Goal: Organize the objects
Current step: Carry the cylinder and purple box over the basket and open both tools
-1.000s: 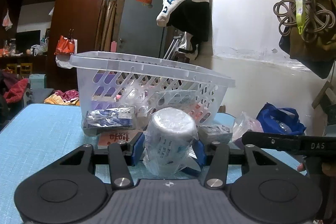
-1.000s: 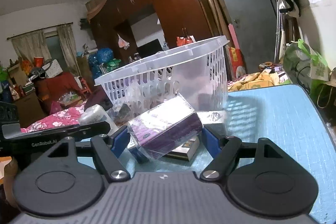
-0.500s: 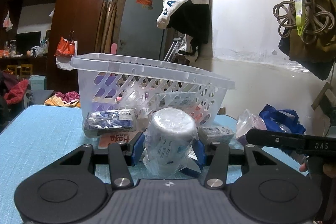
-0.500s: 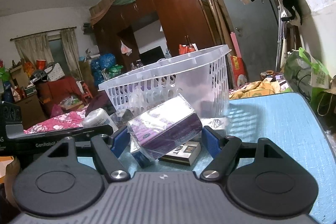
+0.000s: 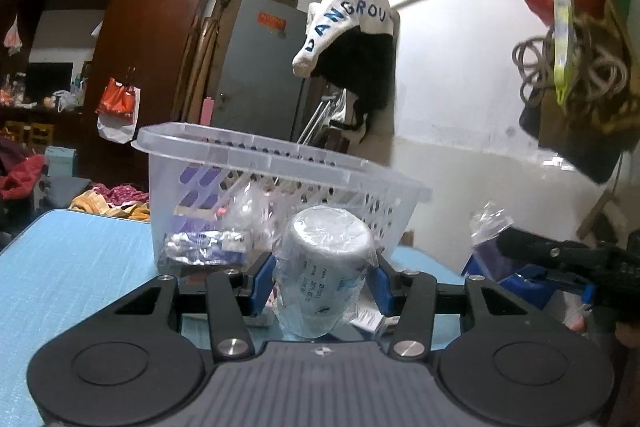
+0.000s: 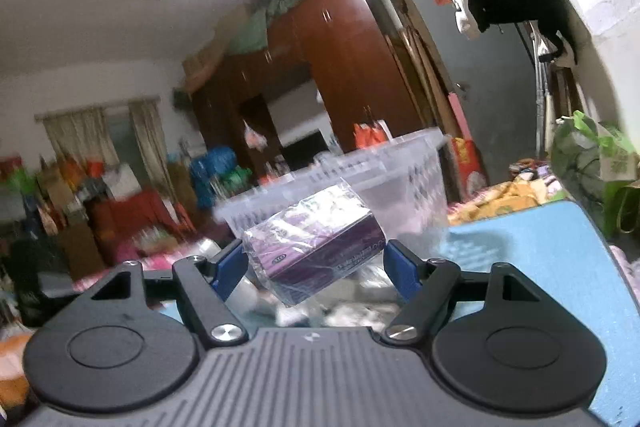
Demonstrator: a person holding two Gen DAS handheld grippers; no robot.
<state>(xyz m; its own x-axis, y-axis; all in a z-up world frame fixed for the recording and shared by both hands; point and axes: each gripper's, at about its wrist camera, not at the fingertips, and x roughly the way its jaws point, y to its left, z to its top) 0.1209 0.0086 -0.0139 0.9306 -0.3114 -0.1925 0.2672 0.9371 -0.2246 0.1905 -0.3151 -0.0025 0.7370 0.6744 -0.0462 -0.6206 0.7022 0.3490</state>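
A wrapped white cylinder (image 5: 324, 267) is pinched between the blue fingers (image 5: 260, 281) of the left gripper (image 5: 320, 285), partly closed on it, upright and a little tilted, its loose clear film bulging past the pads. Just beyond those fingertips stands the clear slotted basket (image 5: 280, 163), already holding several wrapped packets; its near wall is close ahead of the cylinder and its rim sits higher than the cylinder's top. A purple wrapped box (image 6: 316, 247) is clamped across the right gripper (image 6: 314, 265), fingers (image 6: 402, 269) set fairly wide on its two ends, box tilted with one corner low. The same basket lies just past those fingertips, blurred. Below both grips the blue table (image 5: 72, 267) is seen, with more packets lying under and in front of the fingers.

Risks, as judged from here:
- The film is slick and slack – either item could slide within its wrap and drop if the grip is loosened early.
- The basket rim is above the cylinder, so the near wall could be struck or the light basket pushed along the table if the cylinder is not lifted first.
- The two grippers are near each other at one basket – a clash is possible if both are brought in together.
- The tilted box could catch a corner on the rim.
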